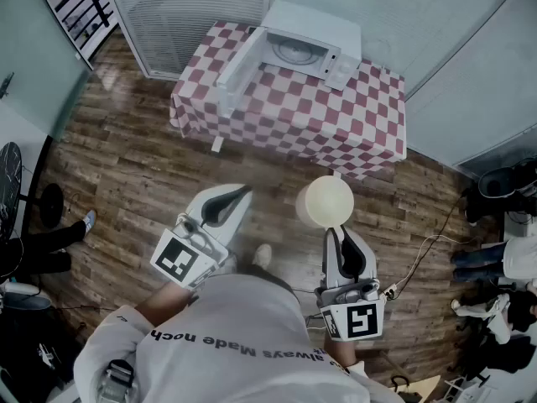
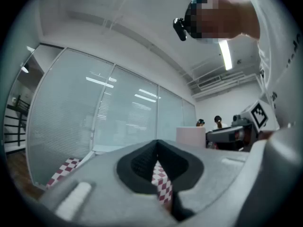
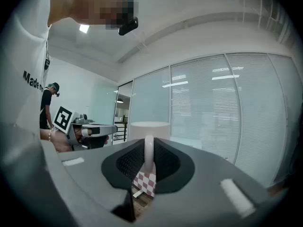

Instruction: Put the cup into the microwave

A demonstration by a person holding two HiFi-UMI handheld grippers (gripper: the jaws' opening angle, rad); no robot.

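In the head view a pale, round cup [image 1: 324, 201] hangs above the wooden floor. My right gripper [image 1: 336, 232] is shut on its handle. The right gripper view shows that white handle [image 3: 148, 154] clamped between the dark jaws, with the cup body [image 3: 149, 130] just beyond. My left gripper [image 1: 237, 195] is beside it on the left, shut on nothing; its pads [image 2: 142, 162] meet. The white microwave [image 1: 300, 47] stands at the back of a red-and-white checkered table [image 1: 336, 124], ahead of both grippers. Its door [image 1: 239, 70] is swung open to the left and the turntable is bare.
Glass walls with blinds stand behind the table. Seated people's legs [image 1: 482, 259] and a cable [image 1: 424, 250] lie on the floor to the right. Another person's leg [image 1: 50, 242] is at the left. A black railing [image 1: 84, 11] is at the top left.
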